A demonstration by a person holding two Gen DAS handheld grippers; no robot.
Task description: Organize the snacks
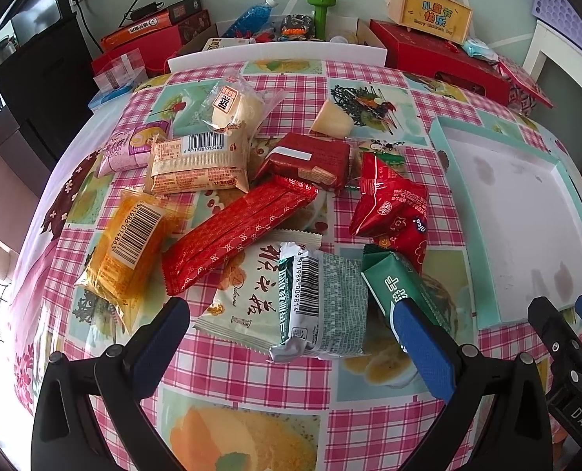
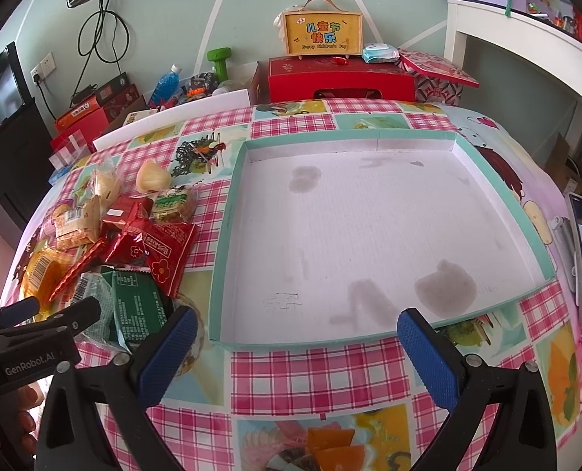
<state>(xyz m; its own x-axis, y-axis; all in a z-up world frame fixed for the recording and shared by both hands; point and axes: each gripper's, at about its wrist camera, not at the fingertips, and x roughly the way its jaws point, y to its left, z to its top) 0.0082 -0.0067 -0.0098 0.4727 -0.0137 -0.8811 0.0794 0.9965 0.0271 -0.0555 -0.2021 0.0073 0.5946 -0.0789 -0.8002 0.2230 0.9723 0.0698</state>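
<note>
On checked tablecloth [image 2: 314, 369], right half: shallow teal-rimmed cardboard tray [image 2: 534, 243], white floor bare apart from grey stains. Holds no snacks. Lies just beside snack heap, on its right.

Left half of cloth: snack heap [image 1: 275, 204], all packets loose on cloth, many overlapping. Largest first:
- long red foil packet [image 1: 236, 231], diagonal, centre of heap
- orange barcode packet [image 1: 130, 247], far left
- white packet with black calligraphy [image 1: 248, 294], near edge, partly under the next
- grey-green barcode packet [image 1: 322, 298], nearest left gripper
- beige barcode packet [image 1: 200, 165], towards back
- red pillow bag [image 1: 389, 200], tray side
- dark red wafer packet [image 1: 310, 157]
- green carton-style packet [image 1: 404, 282], touching or just behind right finger of left gripper; contact not resolvable
- clear-wrapped bun [image 1: 236, 106], back of heap

Left gripper [image 1: 287, 337]: spread wide, holding nothing, hovering low over near edge of heap, grey-green packet between the fingers' lines.
Right gripper [image 2: 297, 341]: spread wide, holding nothing, poised over near rim of tray.

Judged step: opening of sorting, first pick not yet made; nothing transferred. Next move likely calls for lowering left gripper onto grey-green packet, closing across its short side, lifting clear of the white packet beneath, carrying right into tray. Slippery foil; firm pinch advised.
</note>
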